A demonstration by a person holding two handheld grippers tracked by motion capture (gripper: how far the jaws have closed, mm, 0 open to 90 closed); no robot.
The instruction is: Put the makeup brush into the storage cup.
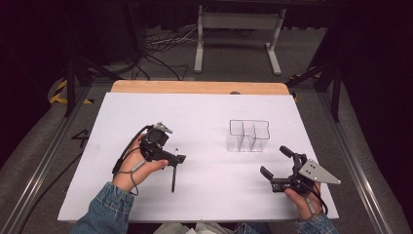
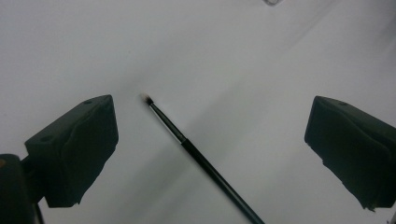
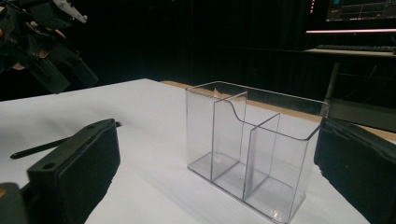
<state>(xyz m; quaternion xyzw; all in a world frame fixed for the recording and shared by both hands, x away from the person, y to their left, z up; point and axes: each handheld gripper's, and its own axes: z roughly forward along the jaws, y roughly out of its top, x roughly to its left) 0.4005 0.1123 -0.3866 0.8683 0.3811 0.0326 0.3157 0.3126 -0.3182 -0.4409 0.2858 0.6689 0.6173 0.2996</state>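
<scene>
thin brush, empty organizer

over on the left, the left gripper hung right above the brush with its jaws spread wide and nothing between them. the brush lay flat on the white table, pale bristle tip pointing away, black handle running back toward the person. i'd guess it was super light and stiff but skinny and round, so it could roll or slip out; pinching mid-handle looked safest, not the soft tip. further right stood the clear organizer, three compartments, all empty, looked like hard plastic that might slide if bumped. the right gripper sat near it, jaws apart, holding nothing.
</scene>
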